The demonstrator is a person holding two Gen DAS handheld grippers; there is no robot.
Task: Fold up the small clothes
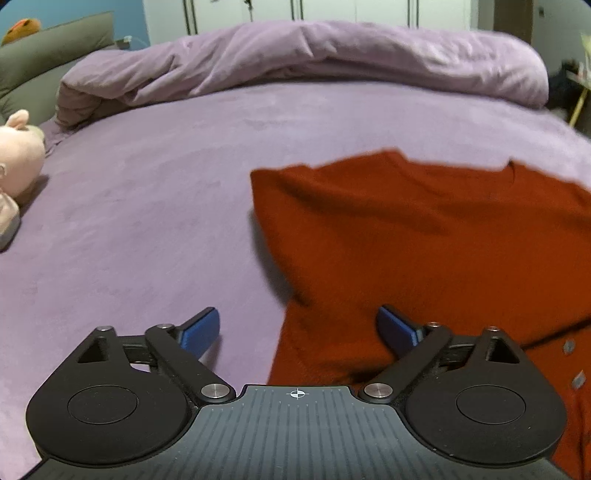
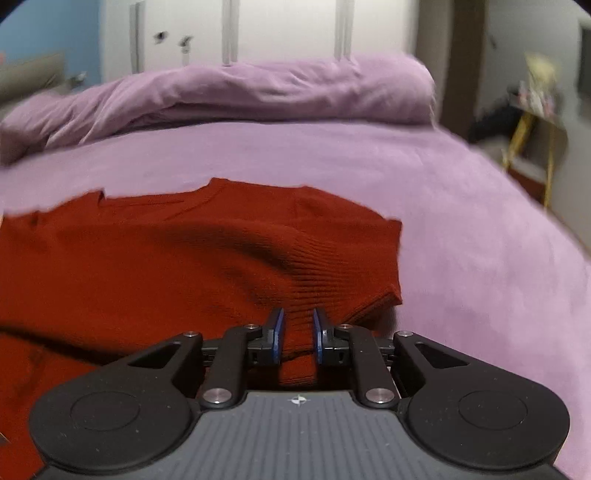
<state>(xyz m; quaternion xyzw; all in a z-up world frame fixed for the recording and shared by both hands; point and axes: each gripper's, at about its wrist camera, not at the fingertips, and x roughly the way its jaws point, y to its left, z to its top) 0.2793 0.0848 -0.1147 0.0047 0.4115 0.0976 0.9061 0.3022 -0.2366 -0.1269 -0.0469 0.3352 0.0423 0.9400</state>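
Wardrobe doors [image 1: 332, 11] back a lilac bed [image 1: 147, 221] with its duvet [image 1: 314, 55] bunched far side. Red knit garment [image 2: 147, 258] lies spread there; right gripper [image 2: 298, 328] pinches its ribbed edge, left gripper [image 1: 297, 328] gapes empty.

Red rib-knit cardigan [image 2: 184, 258], matt; fuzzy lilac cloth sheet [image 1: 147, 221]; matt blk plastic tongs [image 2: 298, 332].

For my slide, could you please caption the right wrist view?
Right tool pinching a ribbed fold of the red knit garment on the purple bedsheet.
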